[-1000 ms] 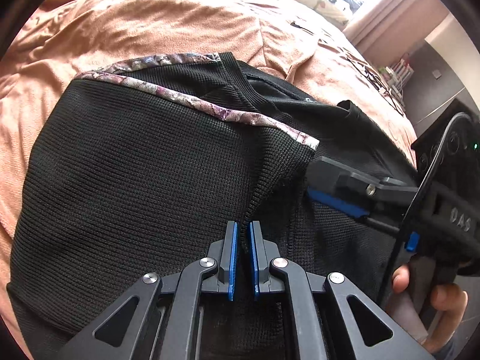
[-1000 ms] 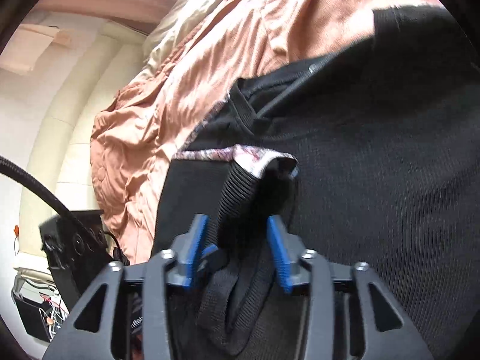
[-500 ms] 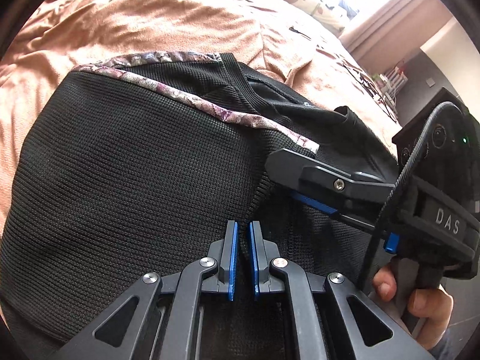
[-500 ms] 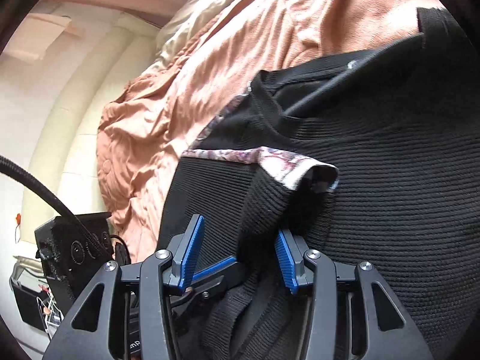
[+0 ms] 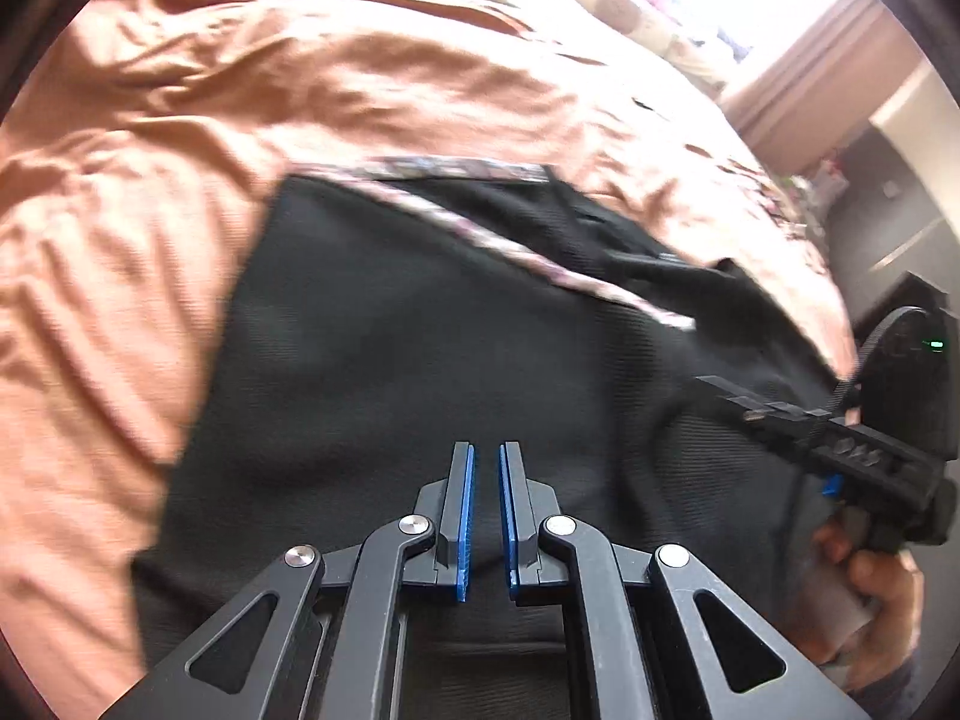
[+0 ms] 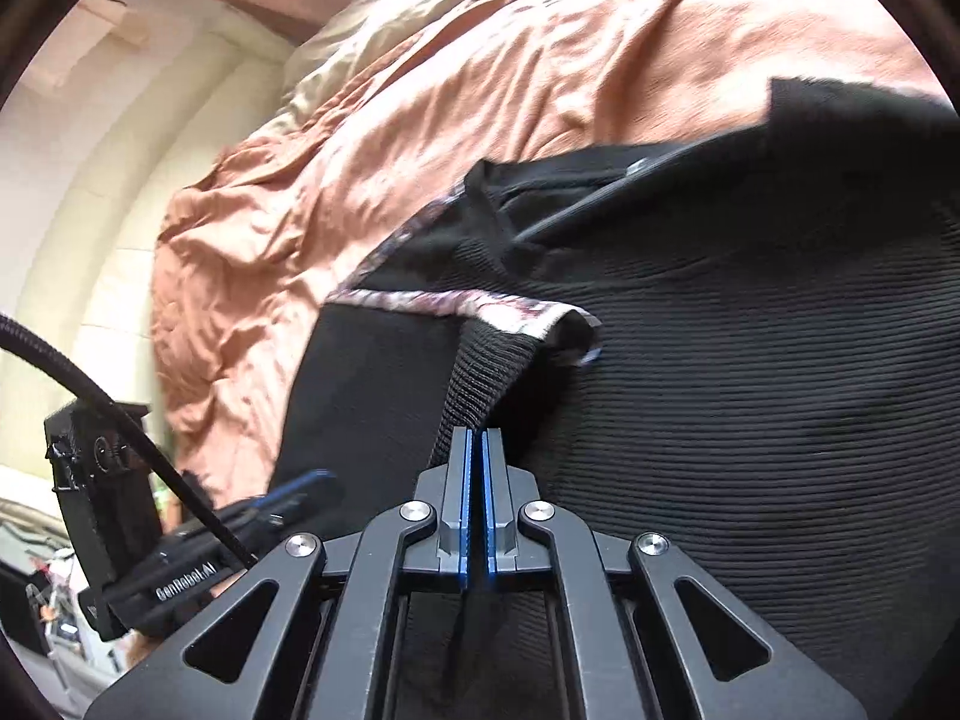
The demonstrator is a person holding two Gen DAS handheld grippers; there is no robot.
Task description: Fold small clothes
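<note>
A black knit garment (image 5: 390,330) with a floral trim band (image 5: 510,246) lies spread on a bed. My left gripper (image 5: 486,450) rests low on it, its pads nearly together with dark fabric in the narrow gap. In the right wrist view my right gripper (image 6: 474,432) is shut on a raised fold of the garment (image 6: 750,360), a ridge that runs up to the turned-over trim corner (image 6: 540,324). The right gripper (image 5: 720,387) also shows at the right of the left wrist view, and the left gripper (image 6: 312,480) shows blurred at the lower left of the right wrist view.
A rumpled salmon bedspread (image 5: 300,60) surrounds the garment, with pale pillows (image 5: 618,0) at the far end. A person's hand (image 5: 870,588) holds the right gripper's handle. A cream wall (image 6: 120,150) stands beyond the bed's left side, and dark furniture (image 5: 888,228) beyond its right.
My right gripper, open around the fold before, has shut on it. The left wrist view has pulled back and shifted left, showing more bedspread. The right gripper has moved off to the right.
</note>
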